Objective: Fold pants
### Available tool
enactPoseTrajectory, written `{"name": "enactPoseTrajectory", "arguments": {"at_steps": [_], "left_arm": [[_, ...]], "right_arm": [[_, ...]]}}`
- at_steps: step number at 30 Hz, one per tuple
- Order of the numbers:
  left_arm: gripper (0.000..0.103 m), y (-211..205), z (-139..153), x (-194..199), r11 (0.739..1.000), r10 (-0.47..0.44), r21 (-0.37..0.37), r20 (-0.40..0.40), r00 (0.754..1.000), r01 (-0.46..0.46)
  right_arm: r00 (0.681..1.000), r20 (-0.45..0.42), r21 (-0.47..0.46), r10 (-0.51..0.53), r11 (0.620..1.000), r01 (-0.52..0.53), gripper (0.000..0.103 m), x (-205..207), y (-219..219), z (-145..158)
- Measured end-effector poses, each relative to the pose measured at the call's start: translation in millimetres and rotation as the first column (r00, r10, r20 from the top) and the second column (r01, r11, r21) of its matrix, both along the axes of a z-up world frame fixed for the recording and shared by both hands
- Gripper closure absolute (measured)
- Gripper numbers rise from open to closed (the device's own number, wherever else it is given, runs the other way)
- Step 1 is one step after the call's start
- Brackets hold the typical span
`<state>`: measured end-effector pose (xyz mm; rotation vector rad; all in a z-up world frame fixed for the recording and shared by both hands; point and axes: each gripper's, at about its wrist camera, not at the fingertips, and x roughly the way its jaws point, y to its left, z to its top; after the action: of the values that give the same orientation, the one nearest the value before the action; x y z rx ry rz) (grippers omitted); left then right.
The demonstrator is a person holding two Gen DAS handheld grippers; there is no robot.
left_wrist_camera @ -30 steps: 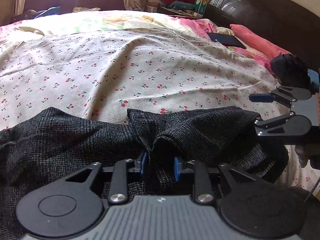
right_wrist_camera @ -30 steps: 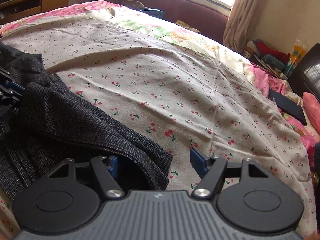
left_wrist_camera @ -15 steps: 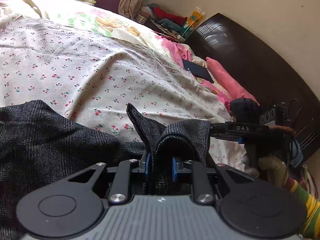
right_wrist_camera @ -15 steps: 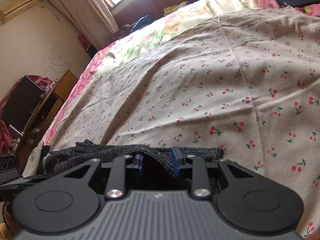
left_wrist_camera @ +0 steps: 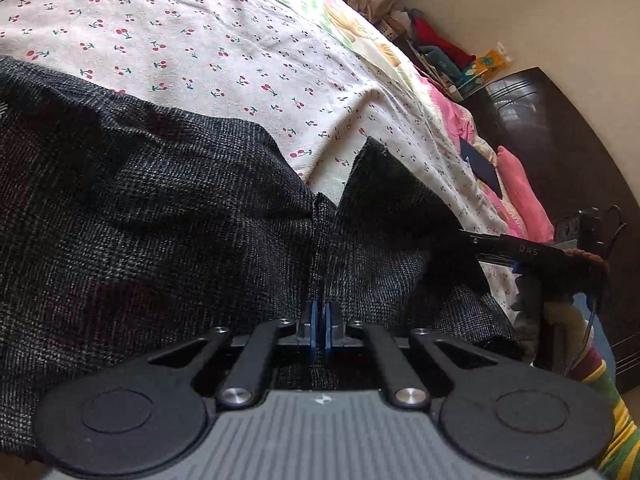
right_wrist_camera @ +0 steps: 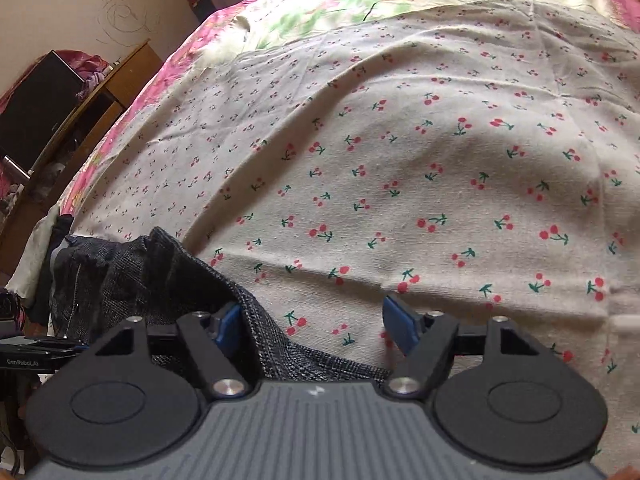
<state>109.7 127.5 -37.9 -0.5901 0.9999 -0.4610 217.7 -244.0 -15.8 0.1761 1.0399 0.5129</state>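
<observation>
The dark grey checked pants [left_wrist_camera: 160, 216] lie bunched on the cherry-print bed sheet [left_wrist_camera: 224, 40]. My left gripper [left_wrist_camera: 319, 322] is shut on a fold of the pants, with cloth pinched between its blue pads. In the right wrist view my right gripper [right_wrist_camera: 316, 326] is open; a hem of the pants [right_wrist_camera: 168, 276] drapes over its left finger [right_wrist_camera: 228, 326], and its right finger [right_wrist_camera: 400, 328] hangs over bare sheet [right_wrist_camera: 440, 152]. The right gripper also shows in the left wrist view [left_wrist_camera: 532, 252], at the far end of the pants.
A dark wooden headboard [left_wrist_camera: 560, 128], pink pillows [left_wrist_camera: 520, 192] and a dark phone or notebook [left_wrist_camera: 480, 164] lie at the right of the bed. A wooden side cabinet [right_wrist_camera: 80, 112] stands by the bed's left edge.
My left gripper has closed tight on the pants fold. My right gripper, shut on the hem half a second ago, has opened, and the hem rests loose on it.
</observation>
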Motion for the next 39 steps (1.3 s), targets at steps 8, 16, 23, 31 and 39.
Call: {"name": "enactPoseTrajectory", "arguments": {"at_steps": [8, 16, 23, 31, 39], "left_arm": [[0.065, -12, 11, 6, 0.999, -0.045, -0.022, 0.048, 0.998, 0.047], [0.063, 5, 14, -15, 1.000, -0.016, 0.009, 0.060, 0.998, 0.016], [0.062, 15, 23, -29, 0.998, -0.015, 0.055, 0.084, 0.996, 0.010], [0.059, -10, 28, -13, 0.997, -0.076, -0.009, 0.128, 0.989, 0.078], [0.047, 10, 38, -40, 0.999, -0.046, -0.016, 0.140, 0.989, 0.049]], "right_arm": [[0.986, 0.154, -0.193, -0.059, 0.977, 0.089, 0.029, -61, -11, 20], [0.930, 0.282, -0.210, 0.235, 0.961, -0.179, 0.029, -104, 75, 37], [0.840, 0.321, -0.438, 0.439, 0.854, -0.279, 0.032, -114, 152, -26], [0.936, 0.295, -0.173, 0.190, 0.975, -0.143, 0.096, -110, 94, 24], [0.883, 0.278, -0.194, 0.377, 0.923, -0.333, 0.096, -147, 125, 10]]}}
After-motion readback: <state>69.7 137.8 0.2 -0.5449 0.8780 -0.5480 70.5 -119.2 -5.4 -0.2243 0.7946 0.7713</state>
